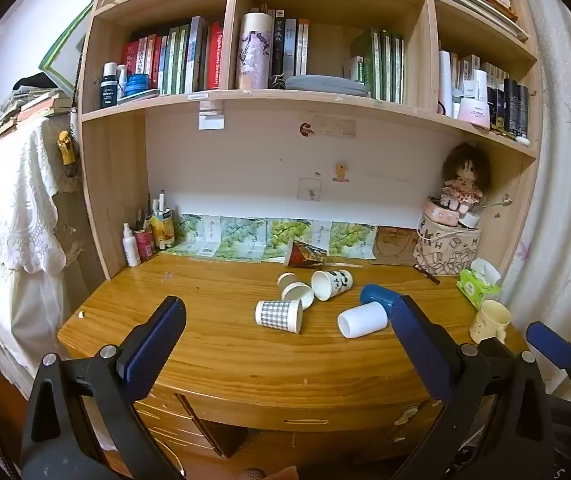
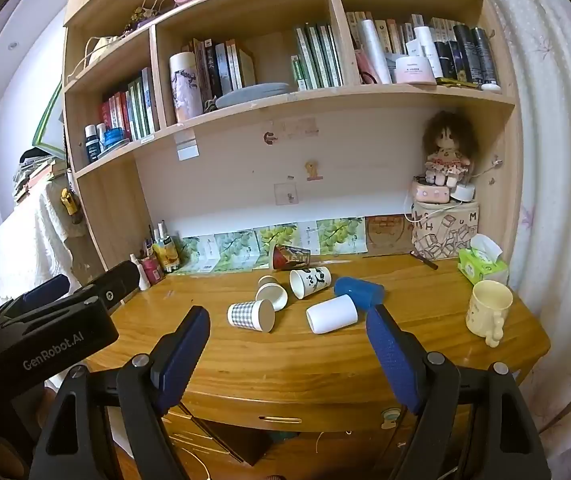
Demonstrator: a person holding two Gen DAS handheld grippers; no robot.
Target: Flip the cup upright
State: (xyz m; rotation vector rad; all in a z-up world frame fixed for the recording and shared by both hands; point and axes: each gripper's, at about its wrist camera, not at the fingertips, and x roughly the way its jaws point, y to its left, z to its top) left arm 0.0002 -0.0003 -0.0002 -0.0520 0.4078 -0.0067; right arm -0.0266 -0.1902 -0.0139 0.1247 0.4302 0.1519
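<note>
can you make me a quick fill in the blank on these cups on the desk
1. The checked cup lies on its ____.
2. The only cup standing upright is the cream mug, near the desk's ____ edge.
3. The blue cup lies just behind the plain ____ cup.
4. Both the left tongs and the right tongs are ____ and hold nothing.

Missing words: side; right; white; open
</note>
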